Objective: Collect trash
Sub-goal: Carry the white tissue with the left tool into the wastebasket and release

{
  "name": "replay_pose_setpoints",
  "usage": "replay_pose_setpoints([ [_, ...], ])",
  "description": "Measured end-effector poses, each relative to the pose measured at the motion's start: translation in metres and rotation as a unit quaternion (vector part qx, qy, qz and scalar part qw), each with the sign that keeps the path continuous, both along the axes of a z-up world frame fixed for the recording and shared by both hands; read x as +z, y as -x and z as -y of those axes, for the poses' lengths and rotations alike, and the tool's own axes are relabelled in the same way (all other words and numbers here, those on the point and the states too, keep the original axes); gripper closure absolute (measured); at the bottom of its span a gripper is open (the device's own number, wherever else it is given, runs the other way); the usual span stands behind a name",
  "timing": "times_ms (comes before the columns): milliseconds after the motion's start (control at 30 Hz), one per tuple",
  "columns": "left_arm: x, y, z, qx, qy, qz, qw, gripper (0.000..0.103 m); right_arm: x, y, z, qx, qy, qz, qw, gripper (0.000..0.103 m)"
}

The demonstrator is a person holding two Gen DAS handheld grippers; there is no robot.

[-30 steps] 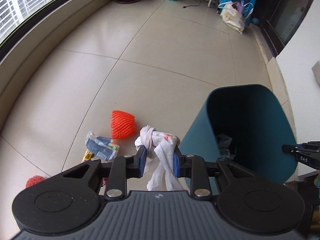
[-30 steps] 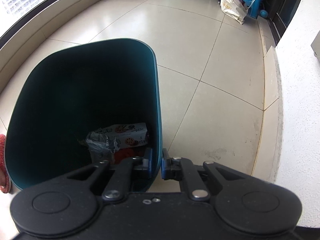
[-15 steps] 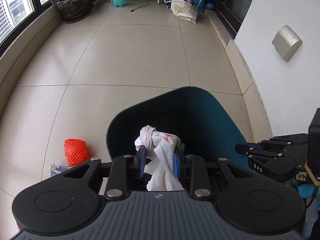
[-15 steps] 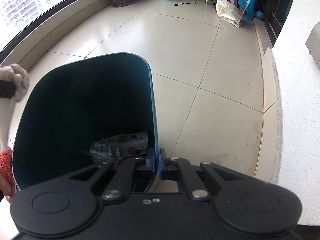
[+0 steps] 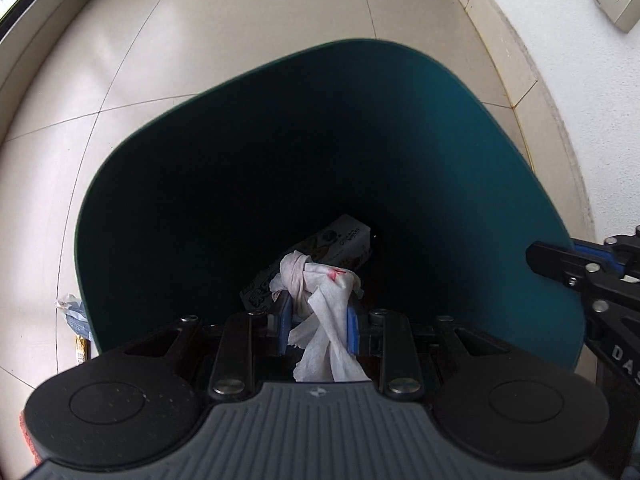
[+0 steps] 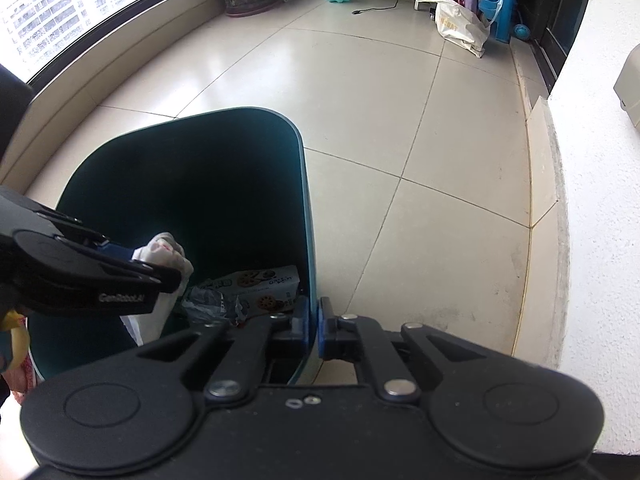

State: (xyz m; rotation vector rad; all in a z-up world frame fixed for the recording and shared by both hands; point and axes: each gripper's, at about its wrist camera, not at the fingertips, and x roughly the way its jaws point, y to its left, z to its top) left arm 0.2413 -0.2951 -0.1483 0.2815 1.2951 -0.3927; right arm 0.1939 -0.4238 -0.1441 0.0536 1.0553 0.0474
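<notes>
A knotted tissue is clamped by the left gripper above the open bin, whose rim is pinched by the right gripper.

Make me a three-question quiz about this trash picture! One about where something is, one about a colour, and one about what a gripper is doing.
1. Where is the biscuit box?
A. on the window sill
B. inside the bin
C. on the floor by the wall

2. What colour is the bin?
A. dark teal
B. yellow
C. white

3. What is the left gripper doing?
A. hanging open with nothing in it
B. clamping the bin's rim
C. pinching a knotted white tissue

Answers:
1. B, the box lies at the bottom of the bin beside a crumpled wrapper.
2. A, its walls and rim are dark teal in both views.
3. C, the tissue sits between its blue pads, over the bin's opening; it is the right gripper that grips the rim.
</notes>
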Motion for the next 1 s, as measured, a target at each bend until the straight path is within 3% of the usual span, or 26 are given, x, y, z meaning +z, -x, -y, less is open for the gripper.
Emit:
replay_pose_setpoints([
  [133, -0.015, -0.003, -0.004, 0.009, -0.003, -0.026, 0.9996, 0.077, 0.0, 0.002, 0.0, 0.001, -0.001, 0.0, 1.0, 0.099],
  [333, -0.017, -0.001, -0.012, 0.008, 0.026, -0.035, 0.999, 0.072, 0.0, 0.001, 0.0, 0.002, -0.001, 0.001, 1.0, 0.099],
  [467, -0.013, -0.006, -0.006, 0.016, 0.05, -0.029, 0.9982, 0.042, -0.001, 0.001, 0.0, 0.002, -0.001, 0.0, 1.0, 0.099],
  [833, 0.025, 0.005, -0.019, 0.009, 0.09, 0.018, 0.9957, 0.041, -0.002, 0.001, -0.002, 0.004, 0.001, 0.0, 1.0, 0.099],
  [1000, 0.049, 0.017, -0.035, 0.003, 0.109, 0.046, 0.9929, 0.035, -0.002, 0.001, -0.003, 0.005, 0.001, 0.0, 1.0, 0.099],
])
